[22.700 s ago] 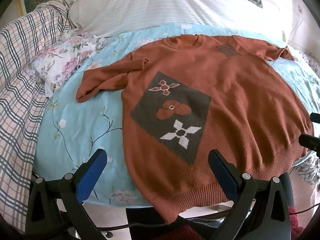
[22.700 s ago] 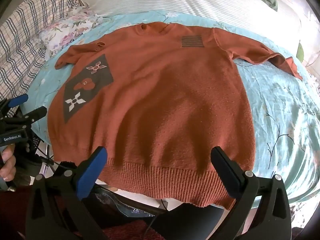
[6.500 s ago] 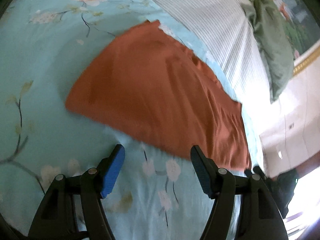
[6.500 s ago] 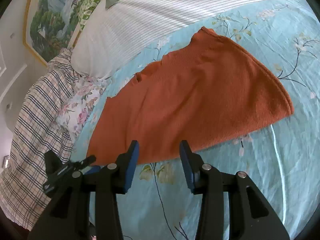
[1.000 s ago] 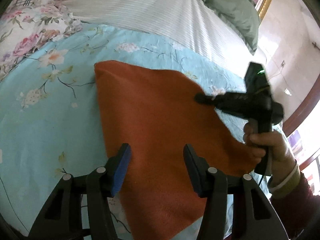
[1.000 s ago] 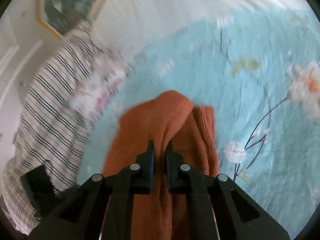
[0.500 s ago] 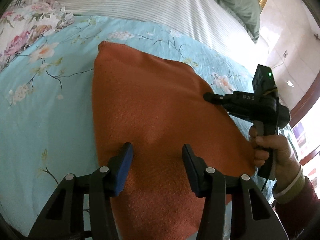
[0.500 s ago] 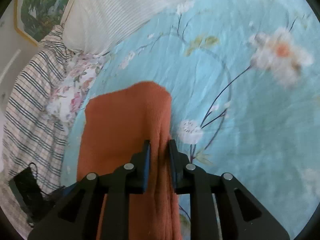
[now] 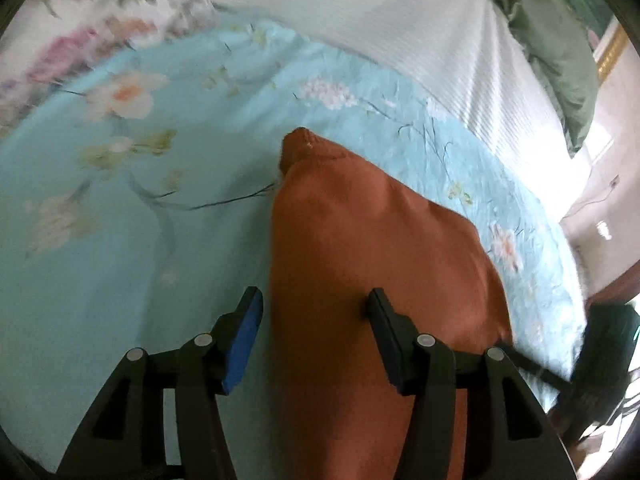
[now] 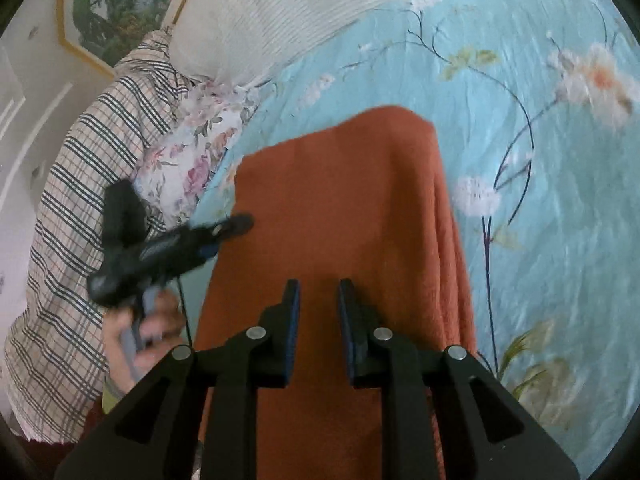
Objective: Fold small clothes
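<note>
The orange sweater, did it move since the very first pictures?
Yes. The orange sweater then lay spread flat, its neck near the striped pillow; now it is folded narrow, farther from that pillow on the blue floral sheet.

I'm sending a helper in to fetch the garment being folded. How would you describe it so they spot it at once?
Look at the bed, on the light blue floral sheet below the white striped pillow. The garment is the rust-orange knit sweater, folded into a long narrow stack. It is the only plain, solid-coloured fabric there; everything around it is flowered, striped or checked.
</note>
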A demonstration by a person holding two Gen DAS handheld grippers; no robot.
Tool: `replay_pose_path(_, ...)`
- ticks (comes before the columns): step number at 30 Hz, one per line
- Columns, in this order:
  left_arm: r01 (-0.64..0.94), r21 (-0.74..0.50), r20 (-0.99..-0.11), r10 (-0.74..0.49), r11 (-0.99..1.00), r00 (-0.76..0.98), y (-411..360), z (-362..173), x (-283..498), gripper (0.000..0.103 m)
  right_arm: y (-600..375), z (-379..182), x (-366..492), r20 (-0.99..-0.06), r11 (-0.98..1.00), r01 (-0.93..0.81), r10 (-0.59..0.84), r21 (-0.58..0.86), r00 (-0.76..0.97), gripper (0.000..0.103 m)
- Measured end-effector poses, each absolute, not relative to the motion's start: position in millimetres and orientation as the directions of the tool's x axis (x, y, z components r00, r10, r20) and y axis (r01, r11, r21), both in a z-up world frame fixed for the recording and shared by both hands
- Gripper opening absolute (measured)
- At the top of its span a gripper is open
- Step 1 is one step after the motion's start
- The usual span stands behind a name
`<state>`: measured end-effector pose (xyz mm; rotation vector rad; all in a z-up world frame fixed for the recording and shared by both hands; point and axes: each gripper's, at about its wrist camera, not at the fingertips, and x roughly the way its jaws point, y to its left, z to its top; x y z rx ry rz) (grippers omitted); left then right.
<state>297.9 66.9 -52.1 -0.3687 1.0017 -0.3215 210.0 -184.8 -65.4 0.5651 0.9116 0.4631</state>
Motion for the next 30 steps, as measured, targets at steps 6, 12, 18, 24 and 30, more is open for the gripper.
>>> replay_pose_path(6, 0.068, -0.421, -0.764, -0.394, 0.904, 0.511, 62.7, -53.7, 352.7, 0.017, -191.2, -59.9, 212.5, -0.595, 0.76, -0.128, 0.59, 0.637, 0.545, 0.02)
replay_pose_path(12, -0.023, -0.409, -0.745, -0.32, 0.912, 0.585, 82.3, -33.0, 375.6, 0.017, -199.1, -52.2, 213.8, -0.582, 0.761, -0.12, 0.578, 0.638, 0.572, 0.02)
replay_pose_path(18, 0.091, -0.425, -0.667, -0.379, 0.901, 0.641, 83.0, -3.2, 311.9, 0.019, -197.7, -43.7, 234.4, -0.578, 0.767, -0.097, 0.553, 0.634, 0.6, 0.02)
replay_pose_path(24, 0.298, -0.436, -0.635, -0.525, 0.849, 0.567, 43.4, -1.4, 244.6, 0.019, -203.0, -61.8, 267.1, -0.629, 0.796, 0.017, 0.466, 0.606, 0.623, 0.02)
replay_pose_path(30, 0.22, -0.367, -0.751, -0.427, 0.904, 0.504, 35.6, -51.1, 245.5, 0.007, -214.5, -82.1, 280.5, -0.636, 0.797, 0.089, 0.403, 0.597, 0.658, 0.002)
